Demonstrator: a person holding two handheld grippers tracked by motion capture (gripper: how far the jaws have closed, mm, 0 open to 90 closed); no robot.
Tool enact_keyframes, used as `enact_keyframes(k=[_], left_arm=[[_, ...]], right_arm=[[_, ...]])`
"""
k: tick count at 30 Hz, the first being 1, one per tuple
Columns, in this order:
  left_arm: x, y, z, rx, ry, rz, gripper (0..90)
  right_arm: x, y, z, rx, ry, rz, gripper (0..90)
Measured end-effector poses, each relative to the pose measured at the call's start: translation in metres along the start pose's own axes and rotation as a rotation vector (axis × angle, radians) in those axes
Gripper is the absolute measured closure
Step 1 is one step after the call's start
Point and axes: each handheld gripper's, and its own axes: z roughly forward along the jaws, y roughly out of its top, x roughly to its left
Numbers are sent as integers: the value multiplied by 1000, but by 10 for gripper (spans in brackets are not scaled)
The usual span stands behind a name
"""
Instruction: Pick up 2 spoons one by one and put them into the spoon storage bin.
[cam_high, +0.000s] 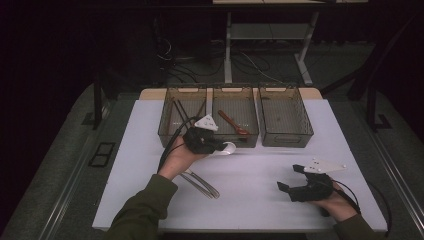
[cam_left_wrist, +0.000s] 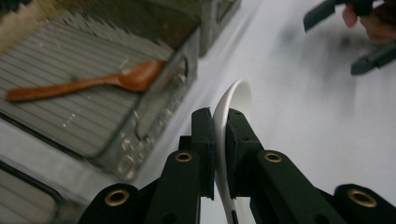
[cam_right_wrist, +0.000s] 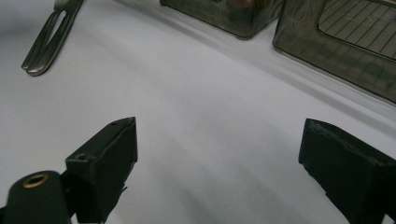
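A white spoon (cam_high: 230, 147) (cam_left_wrist: 236, 94) is pinched by its handle between the pads of my left gripper (cam_high: 222, 146) (cam_left_wrist: 219, 117), bowl pointing away. It hangs just in front of the middle bin (cam_high: 250, 138) (cam_left_wrist: 154, 126), where a brown wooden spoon (cam_high: 234, 123) (cam_left_wrist: 93, 83) lies on the ribbed floor. My right gripper (cam_high: 289, 177) (cam_right_wrist: 217, 135) stands open low over the white table (cam_high: 260, 165) at the front right, nothing between its fingers.
Three smoky clear bins stand in a row at the back: the left bin (cam_high: 167, 129) holds dark chopsticks (cam_high: 181, 111), and the right bin (cam_high: 286, 138) looks bare. Metal tongs (cam_high: 202, 184) (cam_right_wrist: 46, 42) lie on the table beside the left forearm.
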Motion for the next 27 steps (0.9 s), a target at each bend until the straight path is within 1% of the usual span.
enact_keyframes(k=[4,5,6,7,11,15,16,20,22,24,25,27], left_arm=[[8,12,1,-24,17,7,828],[9,15,1,-25,19,6,828],[12,19,2,-23,21,14,828],[13,22,3,-33,25,8,828],[21,35,8,-57,26,23,827],[32,47,17,-57,33,45,827],[34,50,20,-62,42,42,827],[43,60,31,-64,48,52,828],[47,64,37,-72,49,44,828],[50,68,43,-68,55,49,828],[52,69,46,-56,57,61,827],[54,73,53,-45,71,63,828]], right_arm=[[0,0,0,1,3,-1,115],[0,0,0,2,3,0,115],[0,0,0,1,4,0,115],[0,0,0,2,5,1,115],[0,0,0,2,6,1,115],[0,0,0,-1,10,-3,115],[0,0,0,-2,10,-5,115],[0,0,0,0,12,-2,115],[0,0,0,0,12,2,115],[0,0,-1,-2,14,4,115],[0,0,-1,-3,15,5,115],[0,0,-1,-3,16,3,115]])
